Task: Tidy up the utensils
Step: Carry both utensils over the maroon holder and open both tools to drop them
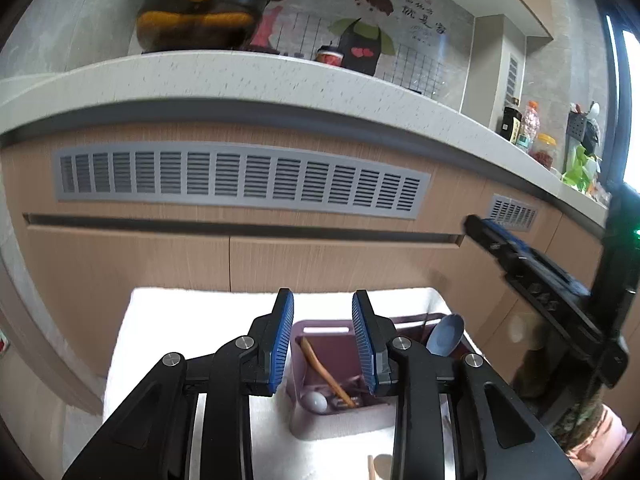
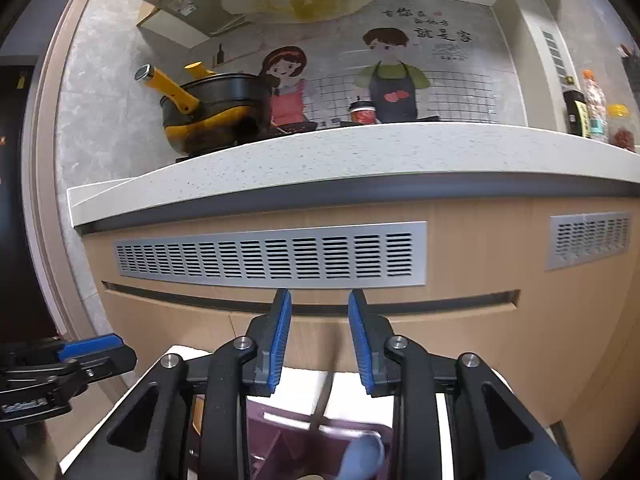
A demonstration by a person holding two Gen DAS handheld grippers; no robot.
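Note:
A mauve utensil holder (image 1: 320, 326) stands on a white cloth (image 1: 180, 320). In it are a wooden utensil (image 1: 324, 372), a white spoon (image 1: 314, 402), a blue spoon (image 1: 446, 334) and thin dark chopsticks (image 1: 426, 322). My left gripper (image 1: 323, 300) hovers over the holder, open, with nothing between its pads. My right gripper (image 2: 319, 300) is also open above the holder (image 2: 280, 420). A blurred dark stick (image 2: 322, 400) stands below its jaws, beside the blue spoon (image 2: 364, 456). No pad touches it.
Another wooden piece (image 1: 372, 468) lies on the cloth in front of the holder. Behind stand a wood cabinet front with a grey vent (image 1: 240, 178) and a speckled counter (image 1: 240, 84) carrying a black and yellow pot (image 1: 200, 12) and bottles (image 1: 528, 124).

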